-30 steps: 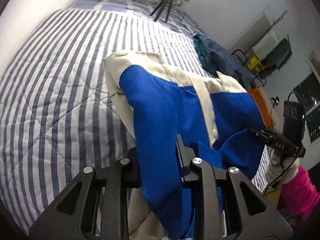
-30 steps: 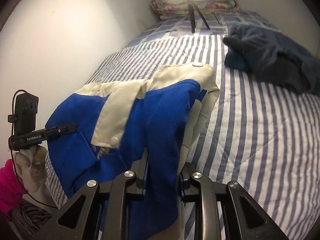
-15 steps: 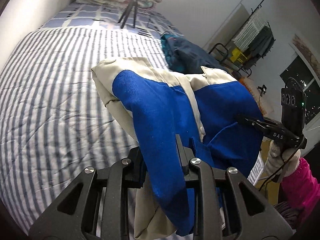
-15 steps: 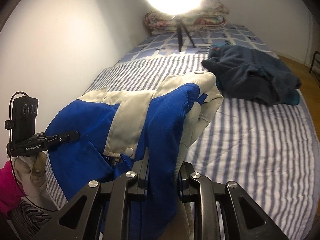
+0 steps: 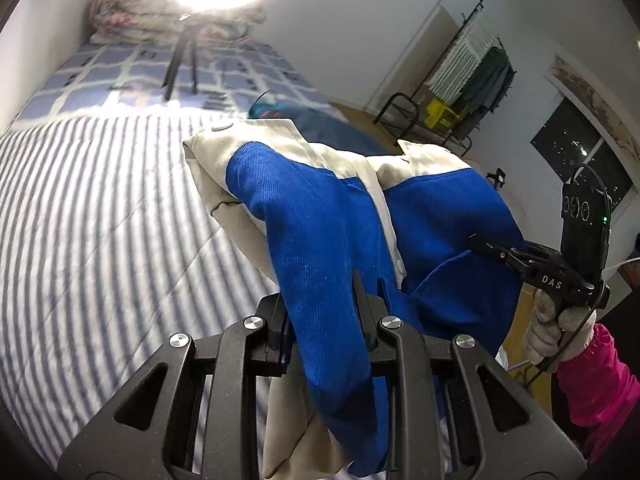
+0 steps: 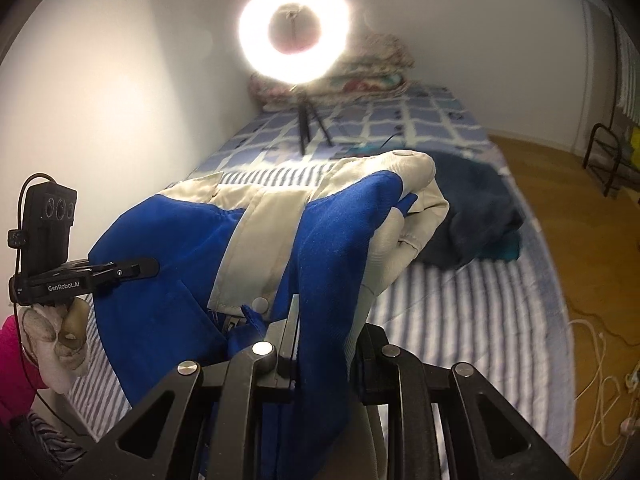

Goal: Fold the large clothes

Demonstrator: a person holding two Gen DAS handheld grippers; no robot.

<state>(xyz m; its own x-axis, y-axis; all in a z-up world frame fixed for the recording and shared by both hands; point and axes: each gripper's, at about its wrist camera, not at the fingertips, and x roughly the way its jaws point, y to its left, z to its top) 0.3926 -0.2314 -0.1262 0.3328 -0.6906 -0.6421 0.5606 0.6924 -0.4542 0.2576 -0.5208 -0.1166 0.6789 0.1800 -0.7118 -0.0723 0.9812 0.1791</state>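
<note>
Both grippers raised, each pinching fabric

The left gripper [image 5: 322, 312] and the right gripper [image 6: 326, 340] (seen side-on too, gripped by a gloved hand [image 5: 550, 326] in a pink sleeve) have jaws clamped on blue jacket [image 5: 320, 216] cloth.

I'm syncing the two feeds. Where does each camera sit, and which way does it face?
Left wrist: behind the left tool, facing up the striped bed; right tool and gloved hand show.
Right wrist: behind the right tool, facing the ring light; left tool shows.
Shared: blue-and-cream jacket, dark clothes, bed.
</note>
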